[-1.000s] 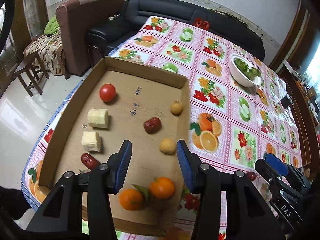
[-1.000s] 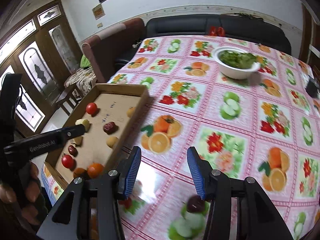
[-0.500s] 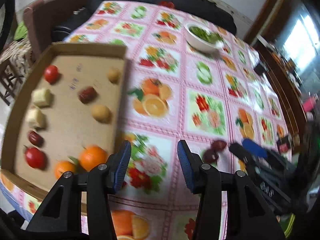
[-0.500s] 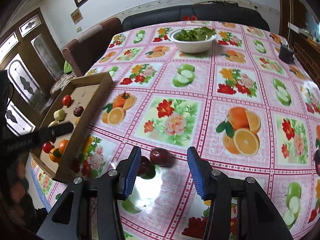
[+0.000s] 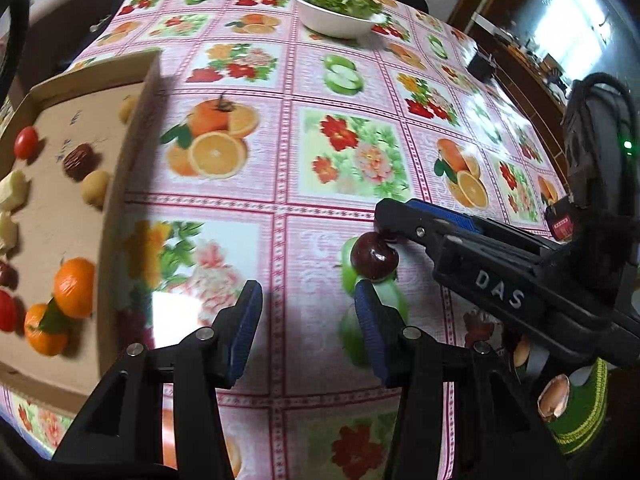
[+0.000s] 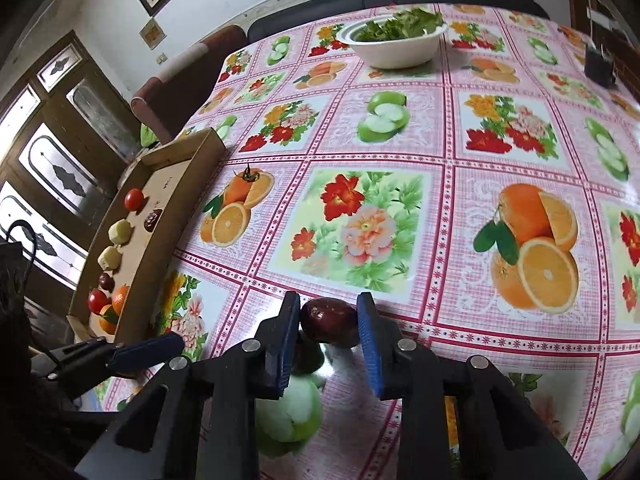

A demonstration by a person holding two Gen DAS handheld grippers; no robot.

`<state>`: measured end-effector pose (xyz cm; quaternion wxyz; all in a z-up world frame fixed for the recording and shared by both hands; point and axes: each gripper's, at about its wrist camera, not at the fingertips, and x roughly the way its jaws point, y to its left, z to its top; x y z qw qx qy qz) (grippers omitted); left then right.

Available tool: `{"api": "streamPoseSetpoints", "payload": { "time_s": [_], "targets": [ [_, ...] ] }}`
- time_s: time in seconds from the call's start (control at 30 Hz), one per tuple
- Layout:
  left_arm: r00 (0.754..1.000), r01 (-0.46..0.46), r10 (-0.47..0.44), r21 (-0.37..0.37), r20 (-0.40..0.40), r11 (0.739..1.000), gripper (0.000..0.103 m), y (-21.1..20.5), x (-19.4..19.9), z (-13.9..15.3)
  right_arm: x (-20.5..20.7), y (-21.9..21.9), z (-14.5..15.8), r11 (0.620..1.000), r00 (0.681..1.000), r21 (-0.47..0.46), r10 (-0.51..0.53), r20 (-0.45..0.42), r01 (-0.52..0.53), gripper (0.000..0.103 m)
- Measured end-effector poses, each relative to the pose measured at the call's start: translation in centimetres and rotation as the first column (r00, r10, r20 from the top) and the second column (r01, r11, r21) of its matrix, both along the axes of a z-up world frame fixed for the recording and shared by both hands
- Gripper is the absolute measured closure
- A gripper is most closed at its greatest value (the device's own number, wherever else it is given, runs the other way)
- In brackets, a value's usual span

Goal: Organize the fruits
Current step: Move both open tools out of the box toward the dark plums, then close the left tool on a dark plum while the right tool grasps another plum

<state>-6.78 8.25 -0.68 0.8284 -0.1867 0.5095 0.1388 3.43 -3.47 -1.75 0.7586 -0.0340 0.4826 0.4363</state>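
Note:
A dark red fruit (image 6: 329, 322) lies on the fruit-print tablecloth between the blue pads of my right gripper (image 6: 329, 307). Its jaws are closing, with both pads against the fruit's sides. In the left wrist view the right gripper (image 5: 390, 220) reaches in from the right. A second dark red fruit (image 5: 374, 258) sits just under its tip. My left gripper (image 5: 307, 300) hovers open over the cloth with nothing between its fingers, and that second fruit lies just past its right fingertip (image 5: 366, 300). The cardboard tray (image 5: 132, 152) at the left holds oranges (image 5: 74, 286), tomatoes, dark dates and pale chunks.
A white bowl of greens (image 6: 396, 46) stands at the far side of the table. A small black object (image 6: 598, 64) sits at the far right. The tray's wall (image 6: 188, 184) rises to the left of both grippers. A dark sofa lies beyond the table.
My left gripper swung right from above the tray to over the tablecloth beside the dark fruits. My right gripper came down and closed around one dark red fruit.

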Motion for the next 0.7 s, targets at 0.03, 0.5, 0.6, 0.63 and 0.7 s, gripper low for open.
{"api": "streamPoseSetpoints", "payload": {
  "time_s": [0.03,0.5,0.6,0.63,0.7],
  "targets": [
    [1.000,0.006,-0.006,-0.003,-0.001,1.000,0.057,-0.1,0.3,-0.1,0.1,-0.2,0.0,1.000,1.000,0.003,0.000,0.001,0.000,0.073],
    [0.994,0.104,-0.103,-0.069,0.022,0.992,0.049,-2.8,4.5,-0.6,1.7,-4.8,2.9,0.993,0.992,0.057,-0.110,0.058,0.106,0.073],
    [0.994,0.108,-0.107,-0.073,0.017,0.991,0.049,-3.2,5.3,-1.2,1.9,-5.5,3.2,0.990,0.990,0.065,-0.128,0.062,0.124,0.073],
    [0.994,0.106,-0.104,-0.067,0.028,0.992,0.049,-3.2,5.5,-1.2,2.0,-5.7,3.3,0.989,0.989,0.066,-0.136,0.065,0.132,0.073],
    [0.994,0.101,-0.099,-0.070,0.035,0.992,0.049,-3.3,5.9,-1.2,2.2,-6.1,3.2,0.988,0.987,0.067,-0.146,0.063,0.142,0.073]
  ]
}}
